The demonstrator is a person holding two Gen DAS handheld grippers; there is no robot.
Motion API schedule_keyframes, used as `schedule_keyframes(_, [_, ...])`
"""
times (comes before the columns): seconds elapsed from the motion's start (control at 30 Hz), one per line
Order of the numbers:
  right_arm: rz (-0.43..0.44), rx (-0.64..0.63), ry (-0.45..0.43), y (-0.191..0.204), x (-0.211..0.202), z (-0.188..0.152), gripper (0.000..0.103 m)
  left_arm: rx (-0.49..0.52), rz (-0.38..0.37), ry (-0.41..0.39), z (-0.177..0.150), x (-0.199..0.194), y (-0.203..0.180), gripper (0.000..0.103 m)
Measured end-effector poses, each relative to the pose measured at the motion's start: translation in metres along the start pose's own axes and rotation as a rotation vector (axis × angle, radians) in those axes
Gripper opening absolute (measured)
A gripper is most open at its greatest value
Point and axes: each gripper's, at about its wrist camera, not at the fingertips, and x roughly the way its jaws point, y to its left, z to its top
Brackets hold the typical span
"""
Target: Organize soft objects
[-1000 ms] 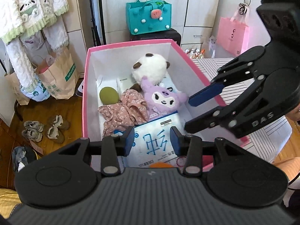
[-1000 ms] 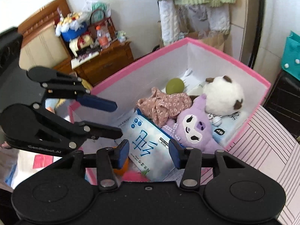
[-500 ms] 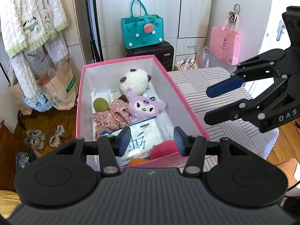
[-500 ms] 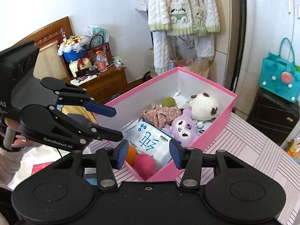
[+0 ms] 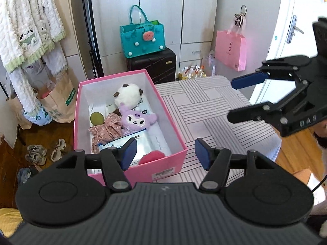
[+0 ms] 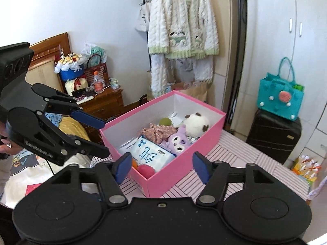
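A pink box [image 5: 141,173] sits on a table [image 5: 214,110] with a striped cover. The left hand-held gripper [image 5: 164,153] hangs above the box's near end, its jaws opening with nothing between them. The right hand-held gripper [image 6: 161,164] hangs over the box's near corner, jaws also opening, empty. Inside the box lie a white plush [image 5: 127,95] at the far end, a purple plush [image 5: 136,119] beside it, a floral cloth [image 5: 106,127], a green ball [image 5: 96,118], a tissue pack [image 6: 152,152] printed with a large blue Chinese character, and a red pom-pom [image 5: 152,156] nearest the grippers. The right gripper's body reads "DAS"; the left's reads "GenRobot.AI".
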Motion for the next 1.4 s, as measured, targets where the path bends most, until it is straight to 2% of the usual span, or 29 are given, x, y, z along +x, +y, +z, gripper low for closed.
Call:
schedule_keyframes(0.07, [-0.016,-0.003,-0.016,0.000,-0.009,-0.003,0.084,-0.012,0.008,-0.017,-0.001,-0.004,-0.002,0.068])
schedule_keyframes(0.13, [-0.037,0.005,-0.029,0.000,-0.017,-0.007,0.097,-0.017,0.006,-0.029,-0.002,-0.005,-0.005,0.076])
schedule_keyframes(0.27, [-0.124,0.026,-0.035,0.001,-0.023,-0.015,0.100,-0.034,0.005,-0.062,-0.007,-0.010,-0.009,0.097])
schedule_keyframes(0.37, [-0.286,0.052,-0.007,0.006,-0.026,-0.018,0.100,-0.048,0.029,-0.076,-0.009,-0.012,-0.014,0.102])
schedule_keyframes(0.43, [-0.353,0.032,0.034,0.008,-0.026,-0.018,0.100,-0.059,0.070,-0.059,-0.009,-0.011,-0.018,0.103])
schedule_keyframes(0.57, [-0.359,0.019,0.039,0.006,-0.030,-0.026,0.100,-0.111,0.158,0.019,-0.010,0.002,-0.023,0.103])
schedule_keyframes(0.73, [-0.394,0.125,0.003,0.007,-0.038,-0.040,0.100,-0.143,0.138,0.067,-0.020,0.016,-0.028,0.103])
schedule_keyframes(0.83, [-0.375,0.197,0.001,0.008,-0.042,-0.049,0.100,-0.161,0.133,0.050,-0.024,0.014,-0.034,0.103])
schedule_keyframes(1.03, [-0.383,0.287,-0.014,0.013,-0.045,-0.059,0.100,-0.147,0.197,-0.016,-0.027,0.006,-0.047,0.103])
schedule_keyframes(1.23, [-0.390,0.314,-0.049,0.019,-0.049,-0.067,0.100,-0.149,0.153,-0.010,-0.031,0.011,-0.054,0.103])
schedule_keyframes(1.4, [-0.423,0.314,-0.078,0.023,-0.053,-0.070,0.100,-0.145,0.158,-0.013,-0.033,0.018,-0.060,0.103])
